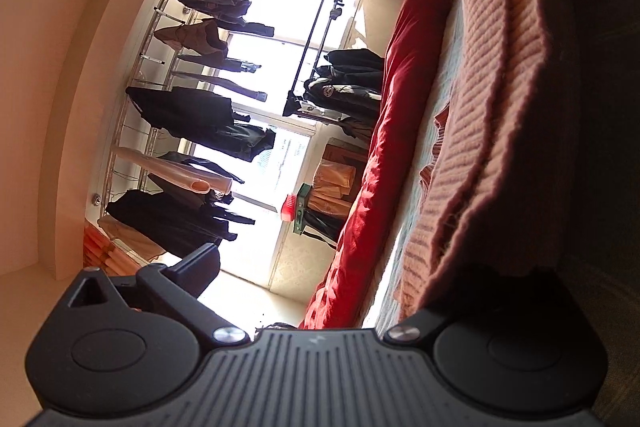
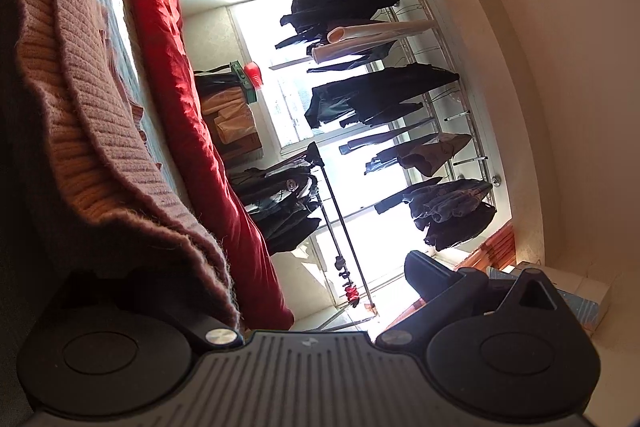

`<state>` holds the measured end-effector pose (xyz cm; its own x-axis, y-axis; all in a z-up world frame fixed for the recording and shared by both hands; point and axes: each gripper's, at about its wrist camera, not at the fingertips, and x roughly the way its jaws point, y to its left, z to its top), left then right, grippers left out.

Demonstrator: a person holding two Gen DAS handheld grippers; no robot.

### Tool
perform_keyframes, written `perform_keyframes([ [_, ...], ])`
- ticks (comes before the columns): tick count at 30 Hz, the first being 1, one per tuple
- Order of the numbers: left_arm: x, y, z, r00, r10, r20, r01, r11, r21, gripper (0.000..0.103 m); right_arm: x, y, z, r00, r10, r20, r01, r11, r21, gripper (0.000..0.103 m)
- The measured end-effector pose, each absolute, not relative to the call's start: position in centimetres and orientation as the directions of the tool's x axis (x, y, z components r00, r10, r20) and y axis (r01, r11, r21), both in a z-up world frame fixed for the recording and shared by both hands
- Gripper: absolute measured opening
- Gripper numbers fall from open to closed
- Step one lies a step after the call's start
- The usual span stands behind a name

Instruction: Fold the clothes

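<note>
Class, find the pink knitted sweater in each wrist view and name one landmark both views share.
Left wrist view: the pink knitted sweater fills the right side, draped over the gripper's right finger.
Right wrist view: the sweater fills the left side, over the left finger.
Shared landmark: the red quilt beside it.

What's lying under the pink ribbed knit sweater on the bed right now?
Under the pink ribbed knit sweater a pale blue-green patterned bedsheet shows, with a rolled red quilt beside it. The sweater's folds drape over one finger of each claw, hiding those fingers and whatever lies beneath.
</note>
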<state>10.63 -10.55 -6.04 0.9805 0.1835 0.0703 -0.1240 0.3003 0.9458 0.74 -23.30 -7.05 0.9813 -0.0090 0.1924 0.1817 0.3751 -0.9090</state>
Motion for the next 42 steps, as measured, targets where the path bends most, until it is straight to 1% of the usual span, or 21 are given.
perform_keyframes([
  [3, 12.3, -10.1, -5.2, 0.982, 0.183, 0.034, -0.092, 0.32, 0.943, 0.103, 3.0, -23.0, -6.3, 0.984, 0.0, 0.18, 0.166, 0.39, -0.906, 0.103],
  [6, 14.1, -9.6, -4.5, 0.983, 0.182, -0.022, -0.041, 0.338, 0.94, 0.103, 5.3, -22.9, -5.7, 0.988, 0.014, 0.156, 0.136, 0.416, -0.899, 0.103],
  [9, 15.7, -9.2, -4.2, 0.983, 0.177, -0.051, -0.012, 0.337, 0.941, 0.103, 7.6, -22.6, -5.6, 0.989, 0.023, 0.143, 0.121, 0.414, -0.902, 0.103],
  [14, 18.4, -9.0, -4.2, 0.986, 0.159, -0.043, -0.003, 0.28, 0.96, 0.103, 10.7, -22.0, -5.5, 0.992, 0.018, 0.128, 0.108, 0.43, -0.896, 0.103],
  [21, 22.7, -8.4, -4.1, 0.987, 0.14, -0.074, 0.031, 0.287, 0.957, 0.103, 14.9, -21.7, -5.6, 0.995, -0.009, 0.097, 0.09, 0.464, -0.881, 0.103],
  [31, 28.1, -7.7, -5.3, 0.989, 0.135, -0.069, 0.03, 0.273, 0.962, 0.103, 20.9, -20.9, -6.6, 0.997, -0.022, 0.07, 0.072, 0.469, -0.88, 0.103],
  [38, 31.3, -7.2, -7.5, 0.981, 0.119, -0.152, 0.117, 0.26, 0.958, 0.103, 24.5, -20.5, -8.7, 1.0, -0.009, -0.006, -0.001, 0.469, -0.883, 0.103],
  [39, 31.8, -7.2, -7.8, 0.978, 0.117, -0.175, 0.141, 0.255, 0.957, 0.103, 25.0, -20.3, -9.2, 1.0, -0.009, -0.018, -0.012, 0.463, -0.886, 0.103],
  [42, 33.2, -7.0, -8.6, 0.961, 0.11, -0.253, 0.217, 0.267, 0.939, 0.103, 26.2, -20.3, -10.0, 0.995, 0.001, -0.096, -0.085, 0.468, -0.88, 0.103],
])
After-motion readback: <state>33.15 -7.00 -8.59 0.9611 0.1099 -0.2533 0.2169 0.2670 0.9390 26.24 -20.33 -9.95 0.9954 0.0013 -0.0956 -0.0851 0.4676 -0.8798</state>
